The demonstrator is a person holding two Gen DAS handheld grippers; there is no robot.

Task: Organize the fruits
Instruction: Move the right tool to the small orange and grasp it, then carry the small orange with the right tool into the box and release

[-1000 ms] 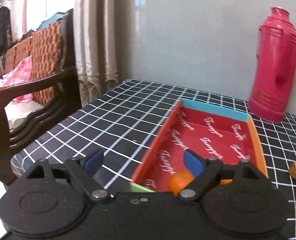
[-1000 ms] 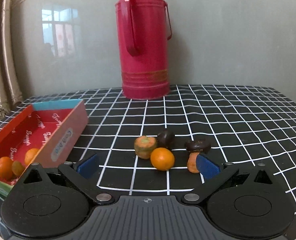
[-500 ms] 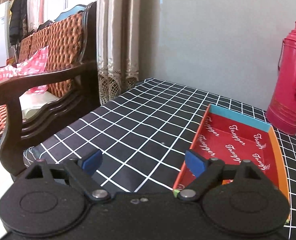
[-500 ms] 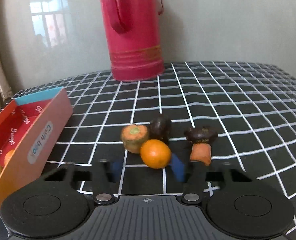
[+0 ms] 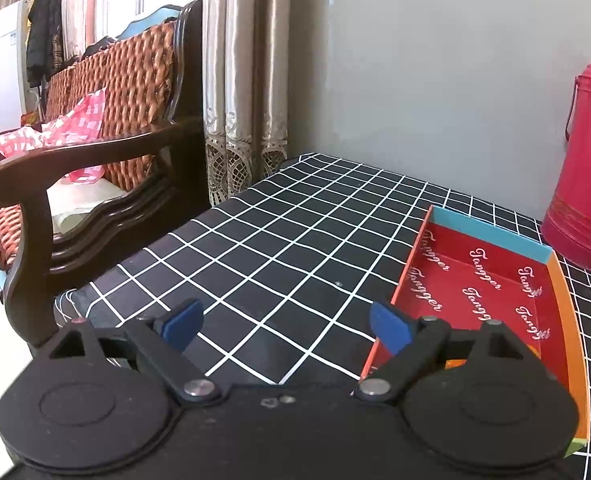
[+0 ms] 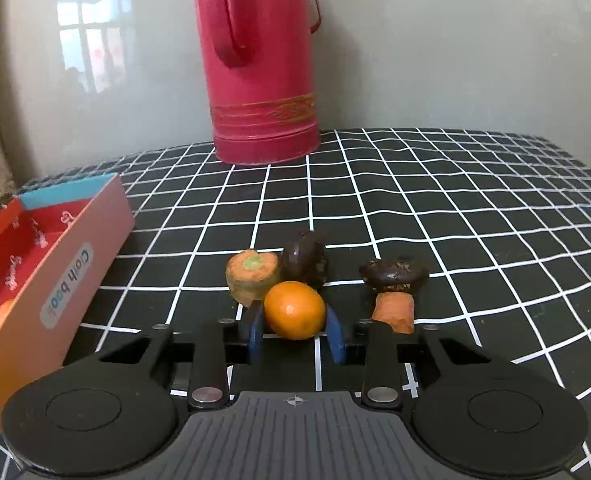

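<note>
My right gripper (image 6: 294, 334) is shut on an orange tangerine (image 6: 294, 315), its blue pads pressed on both sides of the fruit at the checked tablecloth. Right behind it sit a cut carrot piece (image 6: 252, 276) and a dark round fruit (image 6: 306, 262). To the right is a dark mushroom-like piece on an orange stub (image 6: 394, 288). The red box (image 6: 39, 256) stands at the left with orange fruit inside. My left gripper (image 5: 285, 326) is open and empty, left of the same red box (image 5: 483, 280).
A tall red thermos (image 6: 257, 60) stands at the back by the wall, also in the left wrist view (image 5: 587, 160). A wooden armchair (image 5: 79, 184) and curtains (image 5: 247, 80) stand off the table's left edge.
My right gripper moved forward to the fruit cluster and closed on the tangerine. My left gripper drew back and left, away from the box, staying open.
</note>
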